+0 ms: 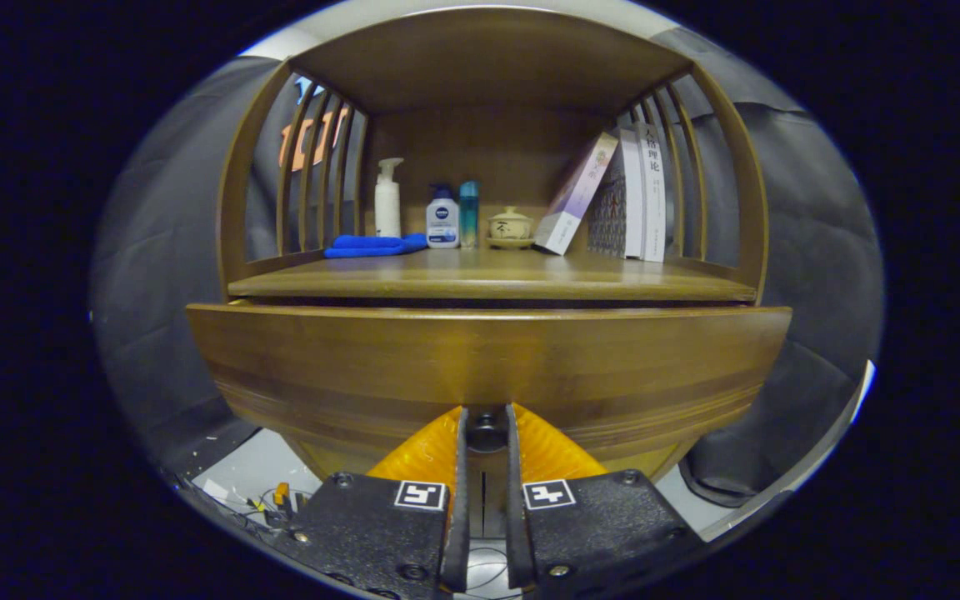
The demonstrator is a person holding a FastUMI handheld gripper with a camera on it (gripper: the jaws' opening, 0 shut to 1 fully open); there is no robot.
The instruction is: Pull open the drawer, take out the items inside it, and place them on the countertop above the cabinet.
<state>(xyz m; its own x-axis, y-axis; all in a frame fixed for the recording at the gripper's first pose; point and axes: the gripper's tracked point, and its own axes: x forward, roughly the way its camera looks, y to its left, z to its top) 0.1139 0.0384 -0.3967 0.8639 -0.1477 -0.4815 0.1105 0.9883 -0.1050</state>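
The claw (487,425) pinches the dark round knob (487,432) low on the front of the wooden drawer (488,367), both fingers pressed against its sides. Just above the drawer, the bench (488,282) of the cabinet carries a folded blue cloth (373,246), a white pump bottle (387,200), two smaller bottles (452,216), a lidded ceramic pot (510,227) and leaning books (613,204).

Wooden countertop (488,279) above drawer (488,367), under slatted shelf frame. Along back, from one side to other: folded blue cloth (372,246), white pump bottle (387,200), small white bottle (442,218), slim teal bottle (468,214), lidded ceramic jar (510,227) on saucer, leaning book (576,204), upright books (642,196). Front of countertop bare. Gripper (487,429) fingers closed on drawer knob (487,432).
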